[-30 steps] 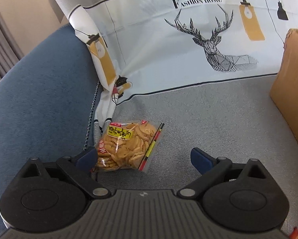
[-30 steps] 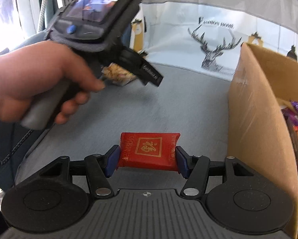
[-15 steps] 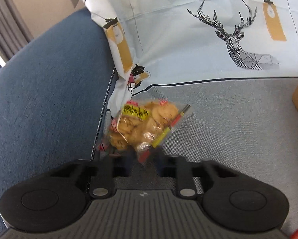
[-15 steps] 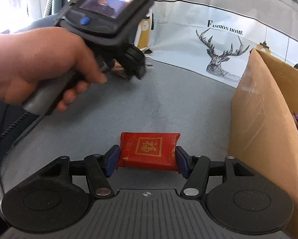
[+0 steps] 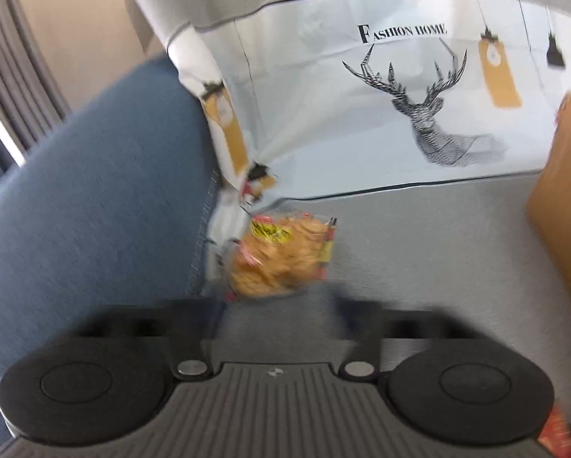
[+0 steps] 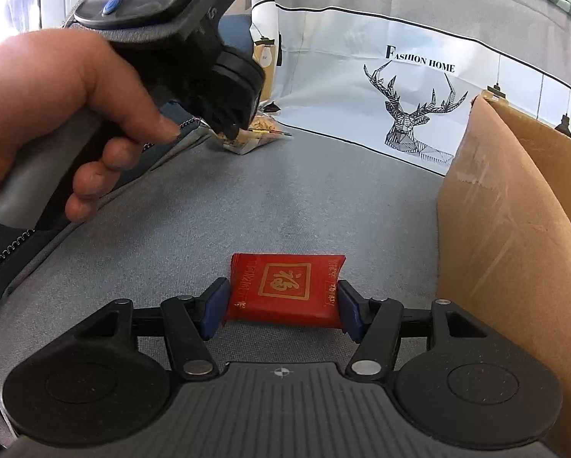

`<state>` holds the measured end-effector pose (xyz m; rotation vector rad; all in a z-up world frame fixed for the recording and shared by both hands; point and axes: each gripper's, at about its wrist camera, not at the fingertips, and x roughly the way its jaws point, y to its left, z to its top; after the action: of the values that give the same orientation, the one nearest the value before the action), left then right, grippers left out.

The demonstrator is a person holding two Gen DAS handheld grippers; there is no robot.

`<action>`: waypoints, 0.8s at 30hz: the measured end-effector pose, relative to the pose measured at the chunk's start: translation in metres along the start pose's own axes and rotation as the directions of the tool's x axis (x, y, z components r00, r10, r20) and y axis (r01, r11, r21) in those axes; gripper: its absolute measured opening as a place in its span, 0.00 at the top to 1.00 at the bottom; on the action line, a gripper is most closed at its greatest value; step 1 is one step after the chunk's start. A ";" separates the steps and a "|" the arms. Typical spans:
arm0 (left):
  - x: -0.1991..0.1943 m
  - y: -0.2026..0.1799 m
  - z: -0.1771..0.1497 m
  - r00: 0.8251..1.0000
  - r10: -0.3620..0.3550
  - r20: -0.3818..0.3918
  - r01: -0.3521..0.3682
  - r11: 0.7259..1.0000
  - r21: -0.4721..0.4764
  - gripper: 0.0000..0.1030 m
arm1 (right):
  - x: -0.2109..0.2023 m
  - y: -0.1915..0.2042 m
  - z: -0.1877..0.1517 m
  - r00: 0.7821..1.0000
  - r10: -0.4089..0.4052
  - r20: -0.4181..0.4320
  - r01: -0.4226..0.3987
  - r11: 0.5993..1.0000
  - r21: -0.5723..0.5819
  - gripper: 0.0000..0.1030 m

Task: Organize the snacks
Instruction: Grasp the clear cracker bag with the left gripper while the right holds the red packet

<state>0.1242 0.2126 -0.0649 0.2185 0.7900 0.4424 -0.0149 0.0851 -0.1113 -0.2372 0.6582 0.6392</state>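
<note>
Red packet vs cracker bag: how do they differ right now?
The red packet is opaque, with a gold square emblem; the cracker bag is clear, showing orange crackers and a yellow label.

The red packet sits clamped between the right gripper fingers; the cracker bag lies ahead of the blurred left gripper, apparently not gripped.

The red packet is near the cardboard box; the cracker bag lies by the deer-print cloth.

Both are over the grey cushion.

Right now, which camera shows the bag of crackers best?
The left wrist view: the bag of crackers lies nearly whole ahead of the left gripper, though blurred. The right wrist view shows only a small, far part behind that gripper.
</note>
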 end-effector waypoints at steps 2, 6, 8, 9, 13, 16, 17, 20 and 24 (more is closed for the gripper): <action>0.005 -0.006 -0.001 0.999 0.023 0.026 -0.024 0.999 0.045 0.06 | -0.001 0.001 -0.001 1.000 -0.001 -0.001 0.001 1.000 0.000 0.39; 0.018 -0.015 0.000 0.999 0.027 0.026 -0.029 0.997 0.069 0.06 | 0.003 -0.002 -0.001 1.000 -0.002 -0.015 0.002 1.000 0.013 0.39; 0.026 -0.019 0.001 0.999 0.042 0.025 -0.044 0.996 0.073 0.09 | 0.005 -0.002 -0.002 1.000 -0.001 -0.026 0.001 1.000 0.017 0.39; 0.030 -0.019 0.002 0.999 0.049 0.023 -0.051 0.996 0.069 0.13 | 0.007 -0.002 -0.003 1.000 0.000 -0.032 0.000 1.000 0.018 0.38; 0.046 -0.016 0.002 0.998 0.051 -0.028 -0.050 0.998 0.045 0.34 | 0.009 -0.001 -0.005 0.999 0.005 -0.040 -0.005 1.000 0.010 0.38; 0.047 -0.008 0.001 0.999 0.034 -0.032 -0.034 0.999 0.007 0.38 | 0.011 -0.001 -0.004 0.999 0.008 -0.040 -0.008 1.000 0.011 0.38; 0.046 -0.007 0.001 0.999 0.030 -0.031 -0.030 1.000 -0.001 0.42 | 0.012 -0.001 -0.004 0.999 0.010 -0.036 -0.010 1.000 0.011 0.38; 0.040 -0.001 0.004 0.999 0.009 -0.033 -0.011 0.999 -0.048 0.49 | 0.013 -0.002 -0.004 0.999 0.011 -0.033 -0.011 1.000 0.009 0.38; 0.025 0.002 0.011 1.000 -0.019 -0.022 0.017 0.996 -0.087 0.51 | 0.012 -0.003 -0.006 1.000 0.015 -0.026 -0.015 1.000 0.006 0.39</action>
<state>0.1468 0.2259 -0.0725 0.1254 0.7927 0.4618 -0.0089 0.0859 -0.1230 -0.2352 0.6871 0.6491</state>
